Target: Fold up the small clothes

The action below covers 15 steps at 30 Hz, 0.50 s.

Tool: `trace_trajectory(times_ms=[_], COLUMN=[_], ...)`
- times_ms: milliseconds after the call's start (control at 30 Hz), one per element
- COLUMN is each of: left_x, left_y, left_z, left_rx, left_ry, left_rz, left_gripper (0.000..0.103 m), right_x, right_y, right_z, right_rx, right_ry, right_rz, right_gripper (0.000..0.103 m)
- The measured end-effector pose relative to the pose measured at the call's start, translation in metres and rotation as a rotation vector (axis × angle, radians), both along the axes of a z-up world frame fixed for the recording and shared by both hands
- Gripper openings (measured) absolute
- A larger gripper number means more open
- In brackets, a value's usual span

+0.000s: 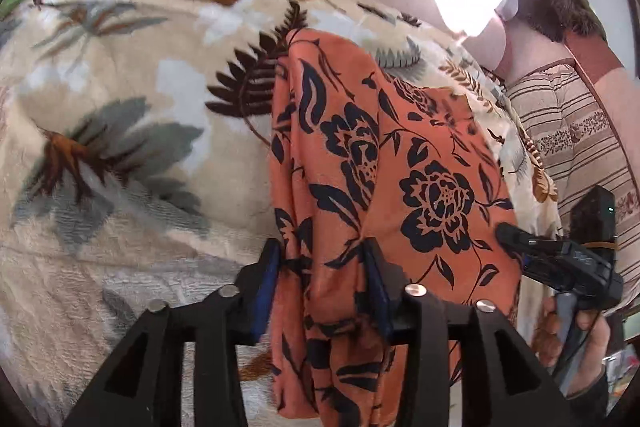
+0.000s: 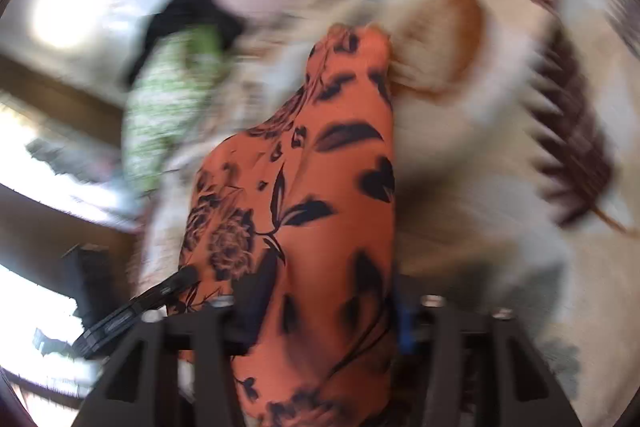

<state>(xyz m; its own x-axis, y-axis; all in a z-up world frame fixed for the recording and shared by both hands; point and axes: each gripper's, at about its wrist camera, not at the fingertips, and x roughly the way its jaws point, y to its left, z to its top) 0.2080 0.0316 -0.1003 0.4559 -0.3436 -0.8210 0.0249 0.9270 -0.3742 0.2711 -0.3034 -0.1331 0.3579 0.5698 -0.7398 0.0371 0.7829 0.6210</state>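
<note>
**Operator:** Status of the left tongs (image 1: 320,279)?

**Technician:** The orange flowered cloth (image 1: 384,163) passes between the two blue-padded fingers (image 1: 266,291) and hangs below them. The fingers stand partly spread, with a bunched fold filling the gap. Whether the pads actually pinch it I cannot tell. The far part of the cloth drapes on the leaf-print blanket (image 1: 120,107) of the bed.

**Operator:** And further right?

**Technician:** The right tongs (image 2: 316,307) also have the cloth between their fingers, which stand fairly wide apart. That view is heavily blurred (fast motion is likely), so contact cannot be confirmed there either. In the left view the same tool shows at the cloth's right edge, carried by a hand (image 1: 576,335).

**Operator:** Failure modes?

**Technician:** Three, in my judgement. First, a loose hold on thin, slippery-looking fabric lets one corner slide out, and the fold collapses. Second, uneven speed between the two hands skews the edge, giving a crooked crease. Third, the plush blanket may drag on the trailing part of the cloth and bunch it under the fold.
</note>
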Motion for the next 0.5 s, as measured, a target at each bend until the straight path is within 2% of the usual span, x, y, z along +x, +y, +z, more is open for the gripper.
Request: trace_trajectory(times_ms=[33,67,100,167,233,267,333,400,433,500], left_x=[-0.007,-0.014,-0.020,-0.028,-0.040,-0.043,-0.055,-0.070,-0.081,-0.096], left_y=[0.002,0.003,0.005,0.013,0.013,0.018,0.019,0.020,0.021,0.020], left_z=[0.008,0.015,0.023,0.035,0.047,0.052,0.062,0.071,0.075,0.084], left_rx=[0.043,0.075,0.101,0.132,0.177,0.188,0.222,0.252,0.264,0.286], left_ry=[-0.035,-0.062,-0.083,-0.118,-0.140,-0.147,-0.153,-0.166,-0.172,-0.196], left_rz=[0.020,0.035,0.050,0.062,0.073,0.076,0.094,0.121,0.133,0.141], left_gripper=[0.061,0.067,0.068,0.068,0.068,0.069,0.071,0.080,0.081,0.084], right_x=[-0.007,-0.015,-0.022,-0.038,-0.052,-0.057,-0.056,-0.050,-0.047,-0.059], right_y=[-0.004,-0.006,-0.005,0.005,0.019,0.030,0.051,0.058,0.066,0.077], right_z=[0.005,0.015,0.030,0.060,0.082,0.088,0.079,0.046,0.040,0.057], right_rx=[0.021,-0.012,-0.054,-0.057,-0.027,-0.040,-0.105,-0.185,-0.240,-0.349], right_ry=[-0.033,-0.072,-0.130,-0.236,-0.321,-0.351,-0.337,-0.217,-0.189,-0.250], right_rz=[-0.012,-0.031,-0.043,-0.040,-0.004,0.024,0.084,0.101,0.106,0.106], right_gripper=[0.066,0.066,0.067,0.067,0.079,0.081,0.085,0.085,0.085,0.085])
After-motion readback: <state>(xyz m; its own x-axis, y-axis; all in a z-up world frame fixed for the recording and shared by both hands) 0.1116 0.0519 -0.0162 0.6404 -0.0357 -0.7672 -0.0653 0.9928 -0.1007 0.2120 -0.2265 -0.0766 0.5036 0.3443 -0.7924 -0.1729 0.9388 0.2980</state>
